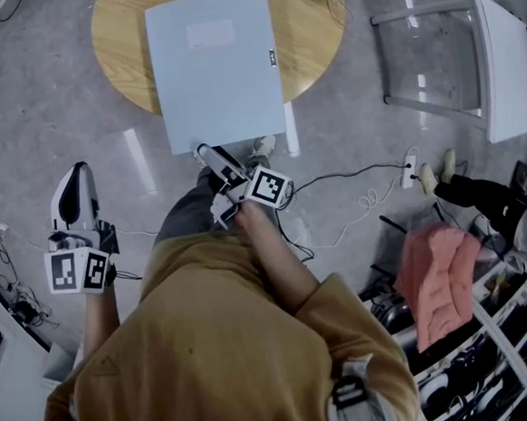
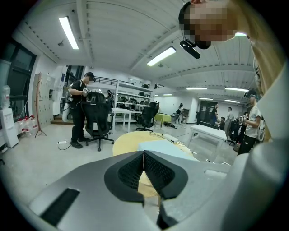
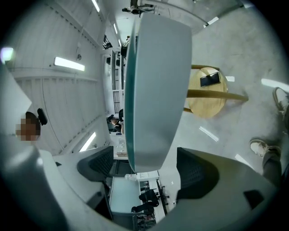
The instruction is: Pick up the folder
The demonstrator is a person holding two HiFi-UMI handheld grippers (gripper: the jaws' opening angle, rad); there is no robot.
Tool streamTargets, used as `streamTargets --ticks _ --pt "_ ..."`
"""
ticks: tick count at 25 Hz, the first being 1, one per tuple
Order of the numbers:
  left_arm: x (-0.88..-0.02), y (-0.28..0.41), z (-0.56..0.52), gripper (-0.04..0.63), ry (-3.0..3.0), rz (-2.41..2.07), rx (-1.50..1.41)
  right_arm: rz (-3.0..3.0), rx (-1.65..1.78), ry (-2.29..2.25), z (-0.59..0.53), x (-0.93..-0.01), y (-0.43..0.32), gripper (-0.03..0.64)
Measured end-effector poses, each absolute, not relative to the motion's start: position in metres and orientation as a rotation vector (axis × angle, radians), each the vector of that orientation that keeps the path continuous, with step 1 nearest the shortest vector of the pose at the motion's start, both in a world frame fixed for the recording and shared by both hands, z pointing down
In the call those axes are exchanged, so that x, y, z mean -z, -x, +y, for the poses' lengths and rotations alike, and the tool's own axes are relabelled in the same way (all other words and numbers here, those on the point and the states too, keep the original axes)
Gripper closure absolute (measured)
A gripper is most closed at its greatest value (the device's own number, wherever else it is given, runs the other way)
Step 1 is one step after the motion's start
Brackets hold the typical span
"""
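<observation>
A pale blue-grey folder (image 1: 216,63) lies on the round wooden table (image 1: 123,43), its near edge hanging past the table's rim. My right gripper (image 1: 209,155) is at that overhanging edge. In the right gripper view the folder's edge (image 3: 153,90) stands between the jaws of the right gripper (image 3: 144,167), which are wide apart, with a gap on each side and neither pad pressing. My left gripper (image 1: 79,174) hangs over the floor, left of the table and apart from the folder. Its pads meet at the left gripper (image 2: 143,164) with nothing between them; beyond them the folder (image 2: 167,149) shows.
A clear chair (image 1: 451,54) and a white panel (image 1: 507,68) stand at the right. A power strip with cable (image 1: 410,168) lies on the floor. A pink cloth (image 1: 437,278) hangs over cluttered racks at the lower right. A person stands by an office chair (image 2: 97,119).
</observation>
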State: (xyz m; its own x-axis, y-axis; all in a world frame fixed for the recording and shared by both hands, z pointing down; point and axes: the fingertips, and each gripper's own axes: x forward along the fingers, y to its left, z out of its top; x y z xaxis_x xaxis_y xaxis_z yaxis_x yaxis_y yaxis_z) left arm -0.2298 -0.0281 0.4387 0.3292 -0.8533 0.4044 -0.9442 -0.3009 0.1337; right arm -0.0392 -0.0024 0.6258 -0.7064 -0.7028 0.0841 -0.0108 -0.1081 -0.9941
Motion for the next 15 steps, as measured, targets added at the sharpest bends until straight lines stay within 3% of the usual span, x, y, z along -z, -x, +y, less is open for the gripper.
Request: streamTargets --ticks 15 --pt "-0.45 0.244 -0.026 0.591 -2.227 -1.579 -0.419 1.488 1.805 0.816 -0.03 -0.638 0.044 0.202"
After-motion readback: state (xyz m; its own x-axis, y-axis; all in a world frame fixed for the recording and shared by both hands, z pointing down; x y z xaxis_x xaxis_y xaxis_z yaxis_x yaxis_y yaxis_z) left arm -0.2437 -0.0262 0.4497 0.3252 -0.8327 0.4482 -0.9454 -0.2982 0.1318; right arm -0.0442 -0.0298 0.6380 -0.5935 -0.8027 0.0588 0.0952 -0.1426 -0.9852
